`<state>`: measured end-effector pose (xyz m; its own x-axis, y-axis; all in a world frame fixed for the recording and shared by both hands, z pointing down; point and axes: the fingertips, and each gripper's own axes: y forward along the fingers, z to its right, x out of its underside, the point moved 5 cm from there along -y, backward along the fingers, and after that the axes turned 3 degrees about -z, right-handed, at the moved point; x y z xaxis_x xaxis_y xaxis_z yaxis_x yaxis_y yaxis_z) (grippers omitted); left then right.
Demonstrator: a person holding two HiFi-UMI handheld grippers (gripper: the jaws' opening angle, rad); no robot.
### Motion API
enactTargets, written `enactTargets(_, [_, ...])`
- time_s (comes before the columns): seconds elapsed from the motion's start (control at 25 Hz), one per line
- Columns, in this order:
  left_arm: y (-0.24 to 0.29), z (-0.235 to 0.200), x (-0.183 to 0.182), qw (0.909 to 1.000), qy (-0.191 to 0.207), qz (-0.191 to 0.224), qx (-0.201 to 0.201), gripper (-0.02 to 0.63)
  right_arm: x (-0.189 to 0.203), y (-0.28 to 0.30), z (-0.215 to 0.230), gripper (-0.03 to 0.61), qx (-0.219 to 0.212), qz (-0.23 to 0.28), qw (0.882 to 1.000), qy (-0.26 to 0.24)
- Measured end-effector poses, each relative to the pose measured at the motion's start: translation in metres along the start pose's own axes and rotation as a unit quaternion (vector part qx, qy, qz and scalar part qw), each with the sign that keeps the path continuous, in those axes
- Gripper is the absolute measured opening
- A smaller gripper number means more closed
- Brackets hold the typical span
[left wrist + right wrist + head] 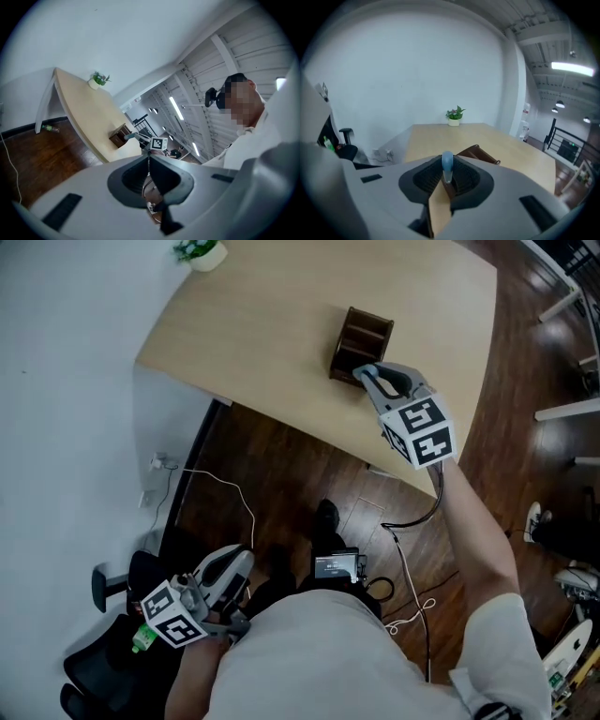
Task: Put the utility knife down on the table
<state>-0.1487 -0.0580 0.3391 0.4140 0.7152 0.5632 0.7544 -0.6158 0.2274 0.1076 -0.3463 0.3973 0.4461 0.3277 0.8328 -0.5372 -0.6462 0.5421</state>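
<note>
My right gripper (446, 174) is shut on the utility knife (447, 161); its pale blue end sticks up between the dark pads. In the head view this gripper (370, 379) hangs over the light wooden table (281, 324), right beside a brown wooden organizer box (361, 343), and the knife itself is hidden there. The box (480, 154) lies just ahead and to the right of the jaws. My left gripper (239, 563) is low at the person's left side over the dark floor, its jaws together with nothing between them (149, 161).
A small potted plant (200, 251) stands at the table's far corner. A black office chair (103, 671), white cables (225, 488) and a small screen device (336, 565) are on the wooden floor below the table's near edge.
</note>
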Motion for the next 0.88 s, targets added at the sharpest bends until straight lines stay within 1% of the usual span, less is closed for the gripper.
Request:
enactTargets(0.08, [-0.001, -0.001, 0.001, 1.0000, -0.004, 0.004, -0.008, 0.003, -0.003, 0.020, -0.003, 0.064, 0.011, -0.008, 0.998, -0.053])
enactTargets(0.2, [-0.001, -0.003, 0.001, 0.9997, -0.009, 0.009, -0.019, 0.003, 0.001, 0.048, -0.008, 0.064, 0.027, -0.026, 0.990, -0.133])
enactTargets(0.28, [-0.001, -0.004, 0.003, 0.9995, -0.013, 0.011, -0.026, 0.003, 0.007, 0.061, -0.011, 0.064, 0.026, -0.036, 0.986, -0.163])
enactTargets(0.44, [0.000, -0.010, 0.005, 0.9990, -0.025, 0.009, -0.036, 0.003, 0.016, 0.081, -0.018, 0.064, 0.018, -0.044, 0.980, -0.194])
enactTargets(0.56, [0.003, -0.008, 0.006, 0.9990, -0.024, 0.005, -0.037, 0.003, 0.022, 0.090, -0.020, 0.064, 0.018, -0.050, 0.976, -0.209])
enactTargets(0.8, [0.004, -0.007, 0.007, 0.9986, -0.028, 0.001, -0.045, 0.003, 0.030, 0.098, -0.019, 0.064, 0.025, -0.055, 0.976, -0.211])
enactTargets(0.88, [0.003, -0.007, 0.008, 0.9984, -0.029, 0.003, -0.048, 0.003, 0.032, 0.099, -0.020, 0.064, 0.020, -0.056, 0.977, -0.207])
